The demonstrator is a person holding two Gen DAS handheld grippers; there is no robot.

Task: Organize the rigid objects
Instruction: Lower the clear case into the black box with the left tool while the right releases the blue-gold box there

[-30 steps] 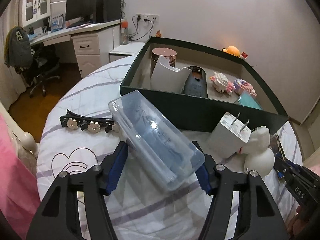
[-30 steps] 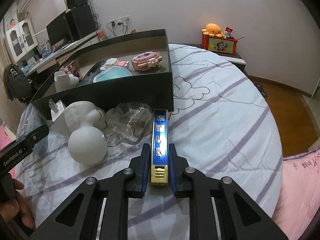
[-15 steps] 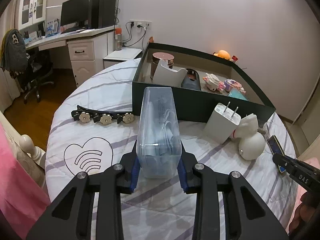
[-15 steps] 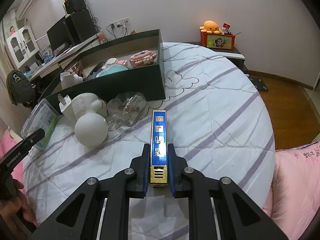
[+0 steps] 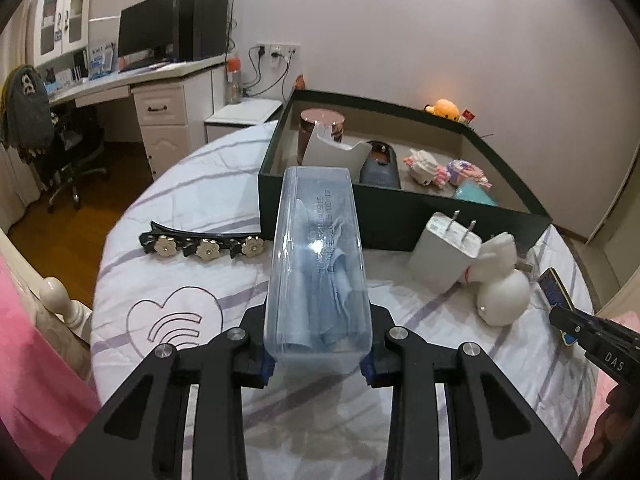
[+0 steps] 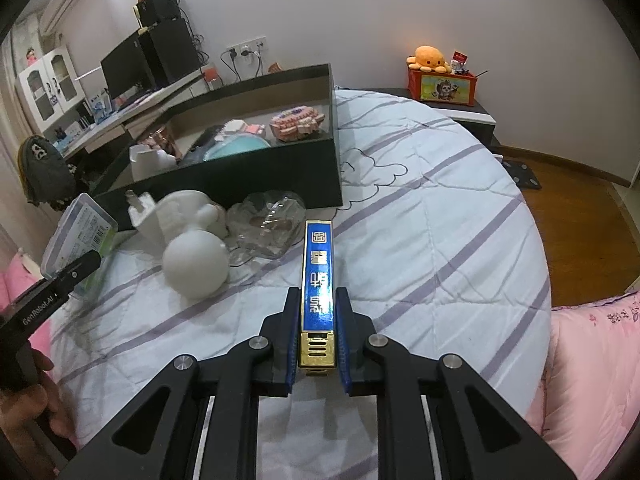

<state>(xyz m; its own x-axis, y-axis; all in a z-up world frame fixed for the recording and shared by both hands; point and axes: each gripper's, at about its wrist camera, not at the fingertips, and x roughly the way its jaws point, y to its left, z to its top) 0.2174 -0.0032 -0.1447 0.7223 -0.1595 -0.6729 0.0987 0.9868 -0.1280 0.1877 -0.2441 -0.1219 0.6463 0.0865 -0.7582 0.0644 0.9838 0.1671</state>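
Left wrist view, bottom centre: the left gripper [image 5: 318, 360] is clamped on the near end of a clear case [image 5: 318, 256], a long lidded plastic box with printed text on its top and bluish contents, which juts up the middle of the frame, apparently lifted clear of the bed [image 5: 180, 288]. Right wrist view, bottom centre: the right gripper [image 6: 317, 344] is closed on a blue bar [image 6: 318, 280], a slim glossy slab with gold lettering and a gold slotted end, also held above the quilt. Mid-frame in the left view, loose things remain on the bed: a black hair clip [image 5: 204, 242] with three flower studs at left; a white charger [image 5: 446, 254], prongs up, touching a white rabbit figure [image 5: 500, 292] at right. The right view adds a clear glass dish [image 6: 270, 228] just beside the rabbit. Beyond these, in the upper centre, stands the dark box [image 5: 340, 216], open-topped and already holding a copper-lidded jar [image 5: 322, 128], a white card piece, a dark device, two brick-built toys and a teal item. Judged from this layout, the task is partly done: two pieces are in hand but not yet boxed, and at least four others wait outside the box.
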